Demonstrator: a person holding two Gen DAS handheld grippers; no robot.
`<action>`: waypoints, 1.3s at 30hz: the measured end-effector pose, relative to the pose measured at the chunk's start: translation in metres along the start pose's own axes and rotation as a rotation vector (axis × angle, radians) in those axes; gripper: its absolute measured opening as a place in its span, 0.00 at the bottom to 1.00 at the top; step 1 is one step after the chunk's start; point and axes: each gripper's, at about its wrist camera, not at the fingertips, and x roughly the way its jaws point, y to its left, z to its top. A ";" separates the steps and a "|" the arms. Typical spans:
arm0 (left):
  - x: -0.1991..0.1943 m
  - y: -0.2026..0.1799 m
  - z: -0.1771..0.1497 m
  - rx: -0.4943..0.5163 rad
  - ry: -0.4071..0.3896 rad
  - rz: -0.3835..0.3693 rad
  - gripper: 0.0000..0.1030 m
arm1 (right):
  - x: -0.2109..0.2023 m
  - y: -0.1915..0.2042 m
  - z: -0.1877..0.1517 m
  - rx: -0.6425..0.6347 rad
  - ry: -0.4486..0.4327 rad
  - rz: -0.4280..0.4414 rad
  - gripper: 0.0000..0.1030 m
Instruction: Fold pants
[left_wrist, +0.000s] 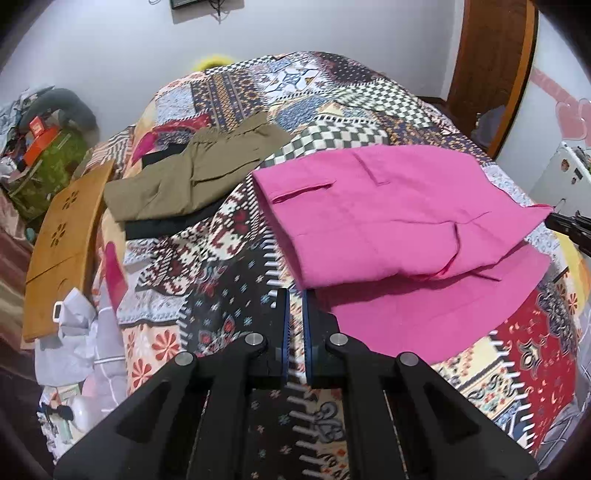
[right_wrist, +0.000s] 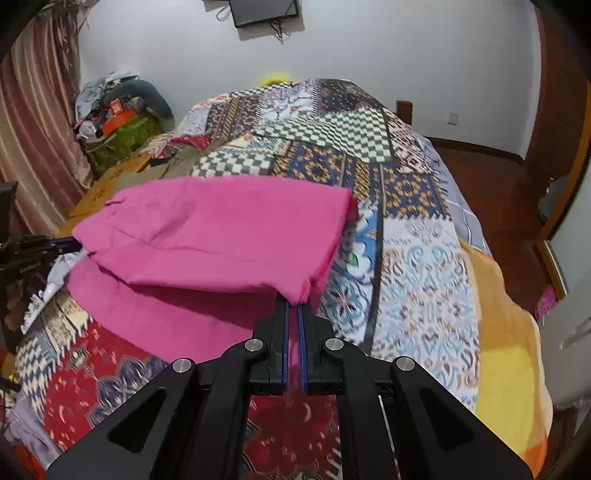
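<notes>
The pink pants (left_wrist: 399, 218) lie just ahead of both grippers on the patchwork bed (left_wrist: 229, 280), their upper layer lifted and doubled over the lower one. The left gripper (left_wrist: 294, 295) has its jaws together on a corner of that upper layer, with the cloth spreading forward and to its right. The right gripper (right_wrist: 292, 304) is clamped on the opposite corner, with the cloth running ahead and to its left (its hem puckers right at the tips).

This looks like the laying-down of a fold. To do it well, both corners should come down level and together, keeping the cloth taut between them so the upper edge meets the lower layer squarely; letting go before the cloth rests on the bed would let it slump.

Ahead and left of the left gripper sits a pile of folded olive and black garments (left_wrist: 184, 177), well apart from the pink cloth. A wooden board (left_wrist: 62, 243) leans at the bed's left edge. Nothing lies in the fold's landing spot.
</notes>
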 end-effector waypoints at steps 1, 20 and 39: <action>-0.001 0.002 -0.001 -0.007 0.002 0.006 0.06 | -0.002 0.000 -0.002 0.000 0.001 -0.007 0.04; -0.015 -0.054 0.015 0.198 -0.021 0.033 0.86 | -0.027 0.048 0.018 -0.112 -0.082 0.010 0.72; 0.009 -0.081 0.049 0.244 -0.004 -0.058 0.85 | 0.044 0.107 0.017 -0.274 0.038 0.116 0.72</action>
